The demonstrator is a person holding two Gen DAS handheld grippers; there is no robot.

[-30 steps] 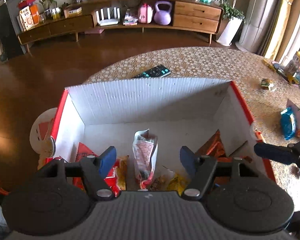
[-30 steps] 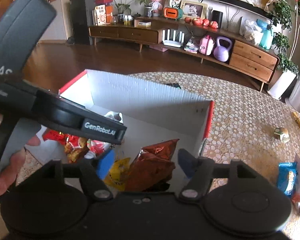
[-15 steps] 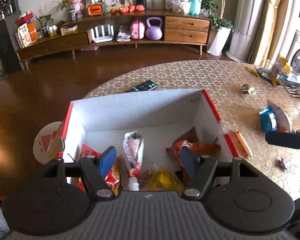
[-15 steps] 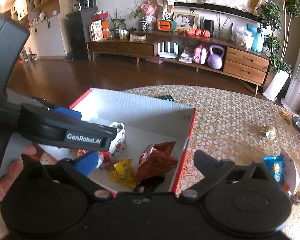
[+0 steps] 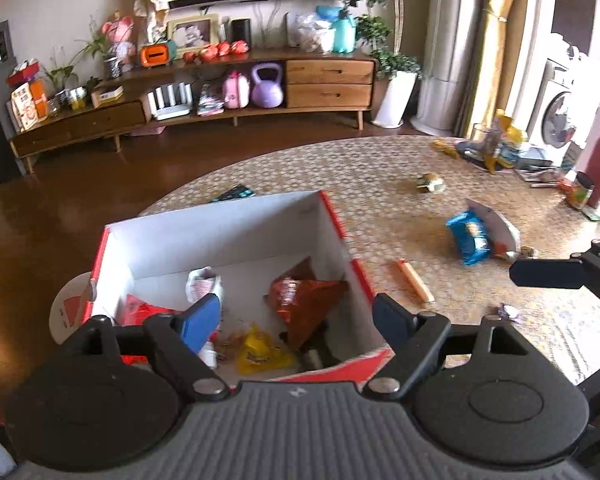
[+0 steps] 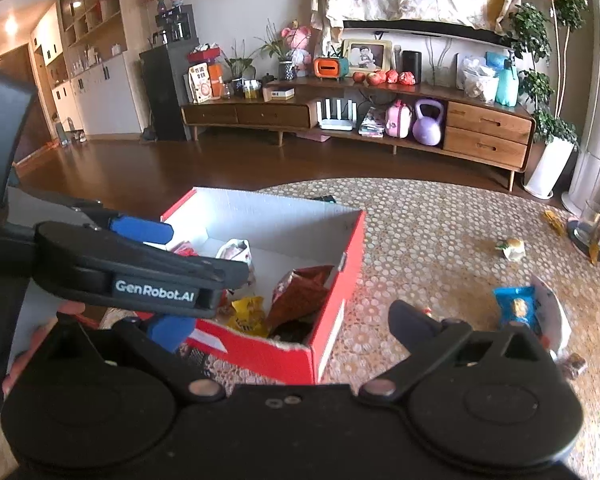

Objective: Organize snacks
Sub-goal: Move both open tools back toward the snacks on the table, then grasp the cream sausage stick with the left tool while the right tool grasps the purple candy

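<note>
Both grippers now sit back and above the box. Left gripper has just widened, empty; right gripper fully spread, empty, angled down.

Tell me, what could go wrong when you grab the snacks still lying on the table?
The blue packet lies against a white wrapper, so the open right gripper might pinch both or push them away. The thin orange stick lies flat and could roll off. The red box already holds the brown bag and yellow packet, and a clumsy drop might crush them.
</note>
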